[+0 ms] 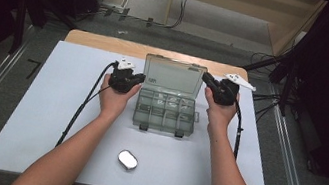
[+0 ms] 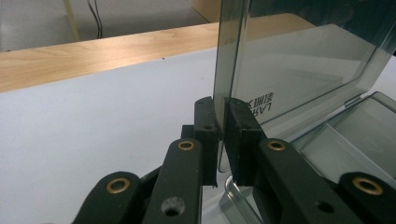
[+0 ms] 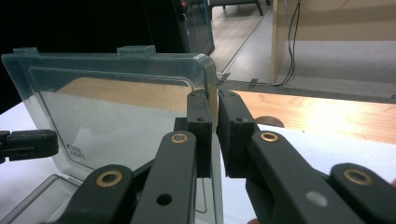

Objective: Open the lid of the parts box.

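Smoky-clear plastic compartment box (image 1: 165,113) sits open on the white table (image 1: 39,102); left gripper (image 2: 221,135) and right gripper (image 3: 215,128) each pinch its upright lid (image 1: 174,76).

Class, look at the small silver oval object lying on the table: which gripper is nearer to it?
Left. The left gripper is clamped on the lid's left edge, the right gripper on its right edge, farther from the oval object.

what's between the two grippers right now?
The raised clear lid of the compartment box. In the high view, the left gripper pinches its left edge and the right gripper its right edge.
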### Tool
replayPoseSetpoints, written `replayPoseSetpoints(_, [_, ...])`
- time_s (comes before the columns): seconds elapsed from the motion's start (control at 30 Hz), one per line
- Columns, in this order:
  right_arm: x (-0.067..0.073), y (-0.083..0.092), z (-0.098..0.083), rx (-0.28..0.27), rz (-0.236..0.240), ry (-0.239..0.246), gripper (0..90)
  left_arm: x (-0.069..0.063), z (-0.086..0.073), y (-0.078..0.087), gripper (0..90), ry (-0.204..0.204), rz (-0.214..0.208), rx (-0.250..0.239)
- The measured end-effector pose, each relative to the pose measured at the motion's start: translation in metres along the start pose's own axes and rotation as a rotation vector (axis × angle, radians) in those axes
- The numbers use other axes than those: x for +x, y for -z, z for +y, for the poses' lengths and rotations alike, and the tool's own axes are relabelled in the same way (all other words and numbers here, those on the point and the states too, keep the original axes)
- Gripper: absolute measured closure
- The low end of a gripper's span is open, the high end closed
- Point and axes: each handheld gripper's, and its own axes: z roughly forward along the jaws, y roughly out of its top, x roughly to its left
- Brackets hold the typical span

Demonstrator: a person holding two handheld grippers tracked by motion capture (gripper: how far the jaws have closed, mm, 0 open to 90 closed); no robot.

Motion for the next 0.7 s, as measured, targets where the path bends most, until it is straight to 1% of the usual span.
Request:
replayPoseSetpoints(0.17, [-0.002,-0.004,0.000,0.010,0.002,-0.011,80.0,0.000,0.000,-0.001,83.6,0.006,0.009,-0.006])
replayPoseSetpoints(0.2, [-0.002,-0.007,-0.003,0.025,-0.002,-0.004,78.7,-0.001,-0.001,-0.002,83.7,0.010,0.012,-0.007])
replayPoseSetpoints(0.3, [-0.003,-0.012,-0.009,0.050,-0.002,-0.013,78.0,-0.001,-0.001,-0.002,83.8,0.015,0.012,-0.008])
replayPoseSetpoints(0.43, [-0.006,-0.015,-0.017,0.058,0.004,-0.038,78.0,0.000,-0.001,-0.003,83.8,0.027,0.009,-0.011])
replayPoseSetpoints(0.6, [-0.008,-0.018,-0.025,0.077,0.004,-0.044,77.8,0.000,-0.001,-0.004,83.7,0.035,0.009,-0.012])
replayPoseSetpoints(0.7, [-0.008,-0.019,-0.028,0.080,0.005,-0.045,77.8,0.001,-0.001,-0.004,83.8,0.037,0.009,-0.012])
